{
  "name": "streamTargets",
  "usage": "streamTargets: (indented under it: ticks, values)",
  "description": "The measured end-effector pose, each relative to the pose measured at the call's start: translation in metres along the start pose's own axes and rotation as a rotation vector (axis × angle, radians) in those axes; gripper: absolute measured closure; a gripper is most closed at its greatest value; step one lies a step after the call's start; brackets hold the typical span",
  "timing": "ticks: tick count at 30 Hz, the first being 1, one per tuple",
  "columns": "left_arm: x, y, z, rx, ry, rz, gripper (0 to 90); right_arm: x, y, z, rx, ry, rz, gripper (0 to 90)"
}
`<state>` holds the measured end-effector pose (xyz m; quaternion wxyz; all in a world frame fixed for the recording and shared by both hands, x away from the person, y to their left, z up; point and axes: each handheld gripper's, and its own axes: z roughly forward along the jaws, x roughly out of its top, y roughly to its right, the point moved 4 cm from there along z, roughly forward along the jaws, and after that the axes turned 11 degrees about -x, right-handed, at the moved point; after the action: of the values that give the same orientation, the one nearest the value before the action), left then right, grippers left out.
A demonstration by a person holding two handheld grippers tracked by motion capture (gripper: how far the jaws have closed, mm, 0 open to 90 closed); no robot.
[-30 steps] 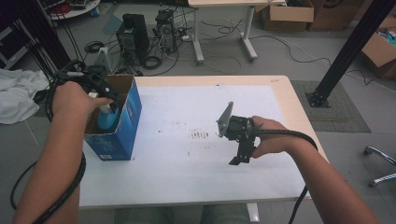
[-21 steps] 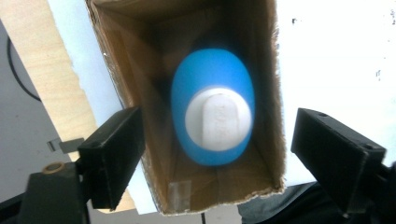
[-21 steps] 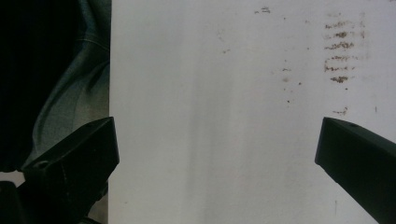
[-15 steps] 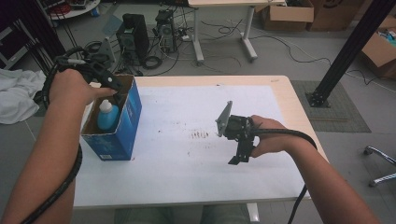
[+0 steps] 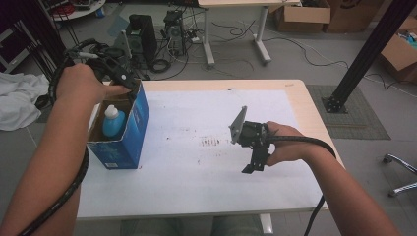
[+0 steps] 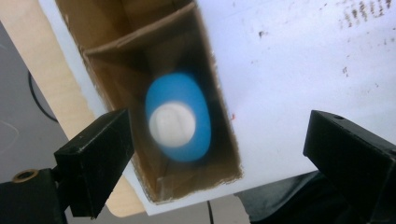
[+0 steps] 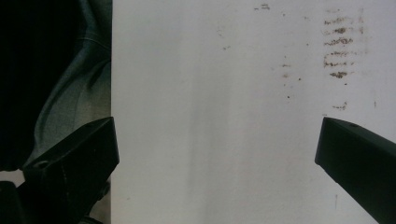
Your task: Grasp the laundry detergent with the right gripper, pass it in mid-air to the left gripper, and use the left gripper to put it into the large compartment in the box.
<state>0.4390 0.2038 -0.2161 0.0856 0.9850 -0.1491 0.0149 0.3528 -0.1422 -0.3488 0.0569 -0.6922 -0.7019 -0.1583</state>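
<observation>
Blue bottle [image 5: 112, 123] with white cap: upright inside open blue cardboard box [image 5: 129, 140] at table's [image 5: 196, 196] left edge. Left gripper [image 6: 219, 154]: above box's far end, jaws wide apart, holding nothing. Right gripper [image 5: 255, 160]: over stained white tabletop, well apart from box, jaws spread, unloaded.

Bottle [image 6: 176, 122] blurred; lower body hidden inside box [image 5: 132, 142].
</observation>
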Motion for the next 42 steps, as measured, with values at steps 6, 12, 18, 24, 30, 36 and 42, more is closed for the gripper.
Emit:
streamTargets:
  ticks: [6,12,18,24,30,36,42]
  values:
    - [0.002,0.012,0.0,-0.034,-0.026,0.084,0.6,-0.001,0.0,-0.001,-0.001,0.0,0.002,0.0]
    - [0.005,0.029,0.005,-0.066,-0.064,0.195,0.1,-0.002,0.0,-0.002,0.0,-0.003,0.008,0.0]
    - [0.006,0.058,0.018,-0.1,-0.123,0.364,0.1,-0.004,0.001,-0.002,0.001,-0.011,0.019,0.0]
    - [0.005,0.087,0.027,-0.095,-0.163,0.579,0.1,-0.006,0.003,-0.001,0.003,-0.012,0.02,0.0]
    - [-0.003,0.107,0.038,-0.159,-0.228,0.757,0.1,-0.007,0.004,-0.003,0.003,-0.021,0.028,0.0]
    - [-0.017,0.118,0.058,-0.181,-0.315,0.894,0.1,-0.008,0.004,-0.003,0.005,-0.033,0.035,0.0]
    - [-0.023,0.123,0.065,-0.2,-0.344,0.955,0.1,-0.009,0.005,-0.004,0.005,-0.04,0.029,0.0]
